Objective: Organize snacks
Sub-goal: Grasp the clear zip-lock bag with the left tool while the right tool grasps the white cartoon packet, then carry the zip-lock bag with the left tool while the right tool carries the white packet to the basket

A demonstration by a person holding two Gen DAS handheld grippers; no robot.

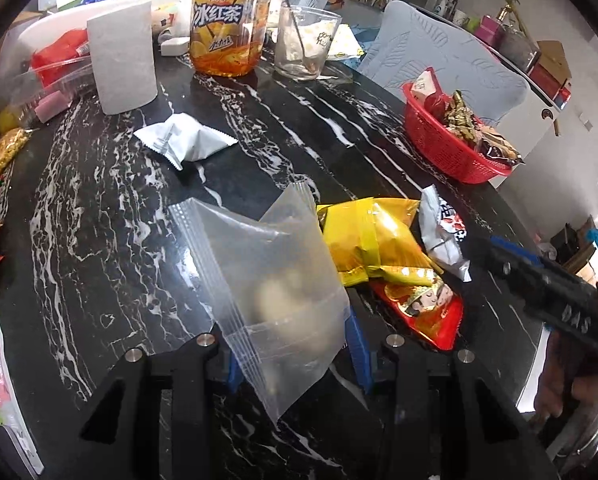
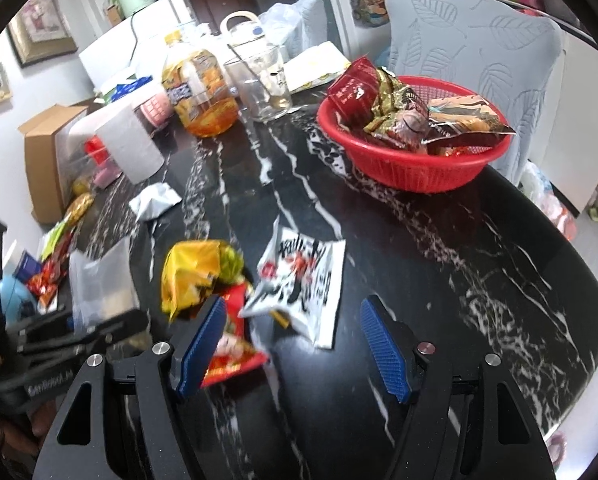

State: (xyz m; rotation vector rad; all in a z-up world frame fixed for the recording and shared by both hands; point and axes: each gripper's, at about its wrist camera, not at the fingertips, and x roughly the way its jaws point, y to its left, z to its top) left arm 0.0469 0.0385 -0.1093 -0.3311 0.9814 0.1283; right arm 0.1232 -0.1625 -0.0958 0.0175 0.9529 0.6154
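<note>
On the table [image 1: 99, 240], left gripper [image 1: 291, 360] pinches limp zip bag [image 1: 267, 280]; slippery, grip seam; right gripper [image 2: 291, 344] half-open, empty.

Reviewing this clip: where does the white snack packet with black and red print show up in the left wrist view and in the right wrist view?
Left wrist view: the white snack packet lies right of centre, beside the yellow packet.
Right wrist view: it lies at centre, just ahead of the open right gripper.
Shared landmark: the red basket stands beyond it in both views.
</note>
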